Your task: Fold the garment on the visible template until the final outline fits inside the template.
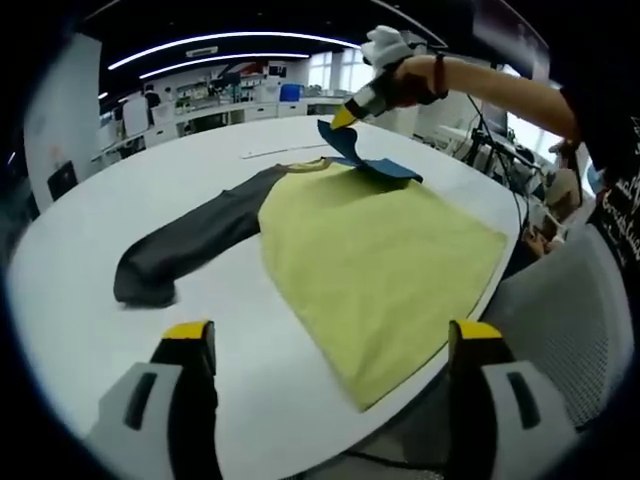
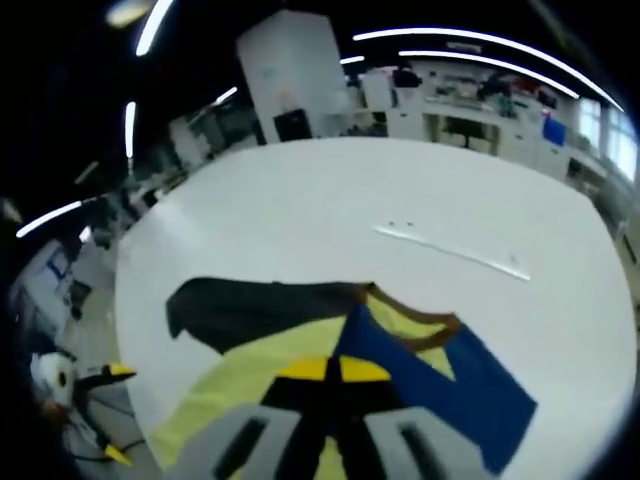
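Blue sleeve (image 1: pixel 352 150) lifted by right tongs (image 1: pixel 343 118), left tongs (image 1: pixel 330 345) apart, hovering.

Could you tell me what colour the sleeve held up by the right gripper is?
Blue; the sleeve shows best in the right gripper view, pinched by the right gripper.

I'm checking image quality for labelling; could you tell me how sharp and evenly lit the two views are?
Left gripper view: sharp, evenly lit, shirt crisp, fisheye bending the table edge. Right gripper view: softly blurred, the right gripper and blue sleeve smeared, ceiling lights streaked.
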